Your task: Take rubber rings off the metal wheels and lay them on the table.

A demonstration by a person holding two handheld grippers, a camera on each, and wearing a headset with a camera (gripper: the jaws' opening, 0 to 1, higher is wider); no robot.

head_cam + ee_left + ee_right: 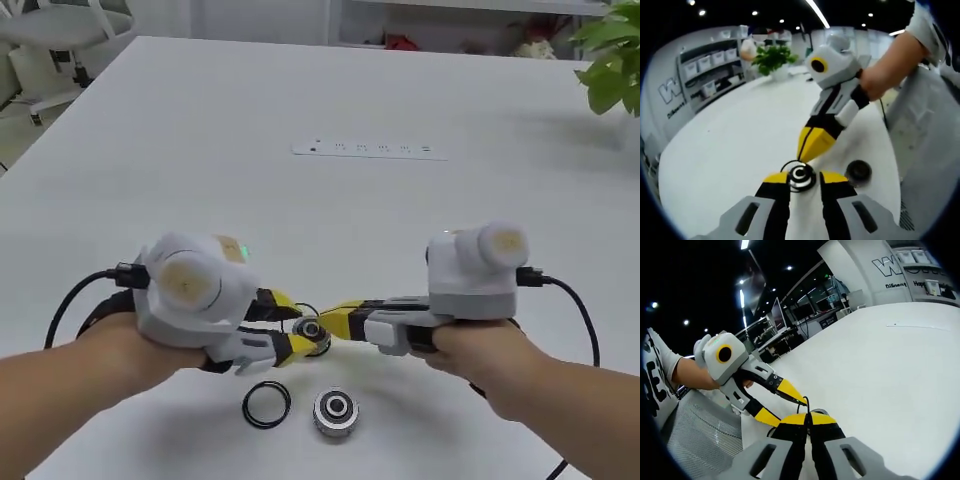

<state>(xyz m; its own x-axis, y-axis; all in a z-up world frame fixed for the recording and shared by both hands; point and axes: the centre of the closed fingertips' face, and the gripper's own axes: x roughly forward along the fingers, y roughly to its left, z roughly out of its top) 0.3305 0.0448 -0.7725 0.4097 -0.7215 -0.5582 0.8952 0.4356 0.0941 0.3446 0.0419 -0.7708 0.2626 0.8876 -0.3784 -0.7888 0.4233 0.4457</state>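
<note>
Wheel (311, 330) clamped in left gripper (804, 178) jaws just above surface (320, 220), right gripper (809, 424) jaws together, seemingly pinching its rubber ring (785, 166); hold wheel steady, peel ring sideways over rim, lay flat beside freed ring (266, 404).

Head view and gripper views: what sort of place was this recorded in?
Probably an open office or lab workroom: a large white table with a power strip on it, wall shelves of storage bins, a potted plant and recessed ceiling lights.
</note>
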